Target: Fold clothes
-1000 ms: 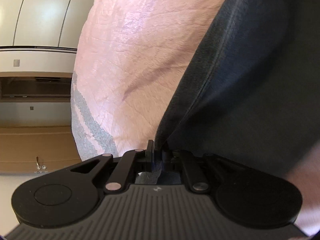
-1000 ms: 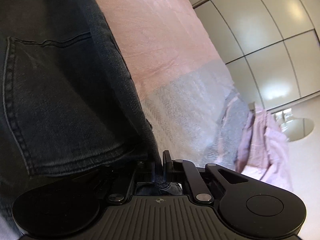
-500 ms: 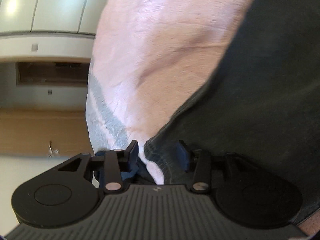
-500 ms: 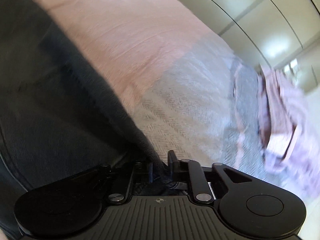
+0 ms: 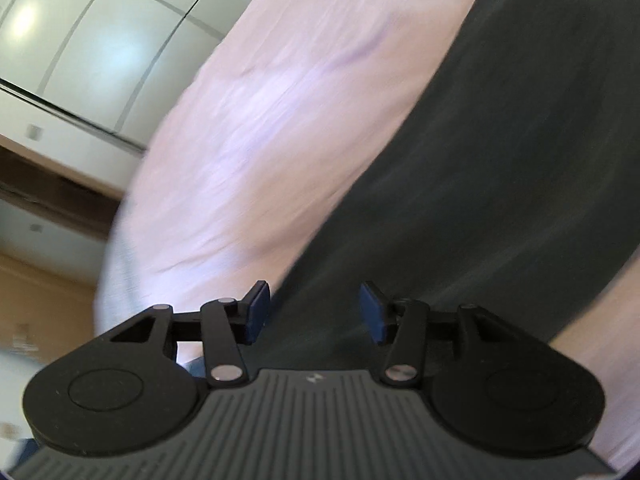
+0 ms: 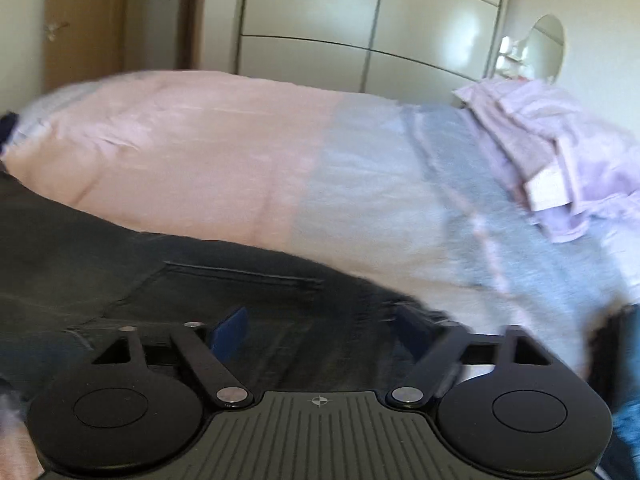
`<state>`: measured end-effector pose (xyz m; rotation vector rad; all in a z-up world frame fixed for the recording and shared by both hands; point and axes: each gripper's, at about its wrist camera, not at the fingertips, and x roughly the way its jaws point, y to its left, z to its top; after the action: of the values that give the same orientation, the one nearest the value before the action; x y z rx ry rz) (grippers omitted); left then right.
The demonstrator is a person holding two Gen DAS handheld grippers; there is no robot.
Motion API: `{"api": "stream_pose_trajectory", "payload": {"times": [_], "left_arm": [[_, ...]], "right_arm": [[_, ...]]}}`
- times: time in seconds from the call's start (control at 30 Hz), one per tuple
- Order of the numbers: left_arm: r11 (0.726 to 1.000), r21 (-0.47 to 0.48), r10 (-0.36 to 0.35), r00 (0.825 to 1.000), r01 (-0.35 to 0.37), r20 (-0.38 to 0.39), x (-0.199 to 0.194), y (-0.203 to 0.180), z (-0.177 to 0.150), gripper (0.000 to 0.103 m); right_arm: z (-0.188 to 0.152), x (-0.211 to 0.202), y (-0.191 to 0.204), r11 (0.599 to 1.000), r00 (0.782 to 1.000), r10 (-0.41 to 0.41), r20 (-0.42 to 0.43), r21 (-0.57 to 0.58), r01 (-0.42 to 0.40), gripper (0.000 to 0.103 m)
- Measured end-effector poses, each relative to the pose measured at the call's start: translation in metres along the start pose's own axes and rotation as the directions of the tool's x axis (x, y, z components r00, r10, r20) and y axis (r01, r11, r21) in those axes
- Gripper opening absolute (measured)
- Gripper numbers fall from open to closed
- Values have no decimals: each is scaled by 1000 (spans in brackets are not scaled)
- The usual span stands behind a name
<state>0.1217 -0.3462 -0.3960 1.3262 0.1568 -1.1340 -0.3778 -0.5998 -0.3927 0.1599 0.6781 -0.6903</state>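
Dark denim jeans (image 5: 480,160) lie flat on a pink bedspread (image 5: 280,120). My left gripper (image 5: 314,312) is open just above the jeans, holding nothing. In the right wrist view the jeans (image 6: 120,272) show a back pocket, and my right gripper (image 6: 320,332) is open over them, empty. The pink bedspread (image 6: 180,152) lies beyond the jeans, with a grey-white woven band (image 6: 380,200).
A pile of lilac clothes (image 6: 552,160) lies on the bed at the right. White wardrobe doors (image 6: 360,20) stand behind the bed, with a wooden door (image 6: 80,20) to their left. A round mirror (image 6: 548,44) is at the far right.
Both grippers were shut on the jeans' edge a second ago. The left opened first, then the right; both have let go and pulled back, and the jeans now lie on the bed.
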Motion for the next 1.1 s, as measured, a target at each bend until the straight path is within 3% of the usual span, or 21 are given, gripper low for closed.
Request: {"api": "stream_pose_trajectory", "payload": {"times": [0.03,0.07,0.13,0.23,0.3,0.4,0.53,0.6,0.67,0.73,0.8,0.87,0.93,1.03,1.1], "left_arm": [[999,-13,-33,999,34,18,-1,-6,6,47],[997,-26,-66,997,67,37,-2,-12,12,46],[991,-44,-124,990,128,71,-3,-23,23,45],[992,-5,-123,991,124,51,3,-39,33,46],[992,-8,-122,991,123,47,10,-33,33,47],[995,-13,-99,993,100,67,-6,-34,35,47],[997,2,-72,985,73,158,-50,-46,36,47],[997,29,-77,966,72,248,-78,-65,40,48],[995,73,-91,935,70,344,-108,-89,42,57],[986,150,-130,890,70,436,-135,-121,41,67],[972,229,-171,838,57,518,-161,-155,40,68],[942,335,-197,798,-6,569,-174,-193,42,68],[915,399,-203,777,-66,595,-173,-222,51,68],[876,459,-193,764,-148,616,-160,-250,70,62],[870,469,-195,768,-151,610,-152,-256,85,37]], "right_arm": [[-1,3,3,999,999,45,-15,27,-45,39],[2,12,3,996,996,79,-29,54,-77,37],[16,35,3,995,995,90,-48,51,-88,37],[32,84,-5,998,991,63,-116,19,-61,37],[35,109,-21,996,986,73,-152,55,-66,38],[35,95,-34,986,991,84,-102,152,-68,38],[24,23,-19,995,998,63,-10,79,-62,38],[9,-16,-8,996,997,69,30,47,-70,38],[-9,-48,10,997,996,72,53,-5,-72,44],[-33,-72,31,992,997,45,60,-117,-38,54],[-56,-89,50,974,998,2,60,-228,11,57],[-80,-97,64,946,998,-39,52,-319,53,57],[-98,-94,69,927,996,-80,40,-365,89,57],[-117,-86,72,906,993,-118,24,-406,117,57],[-125,-80,74,890,992,-129,14,-438,122,57]]}}
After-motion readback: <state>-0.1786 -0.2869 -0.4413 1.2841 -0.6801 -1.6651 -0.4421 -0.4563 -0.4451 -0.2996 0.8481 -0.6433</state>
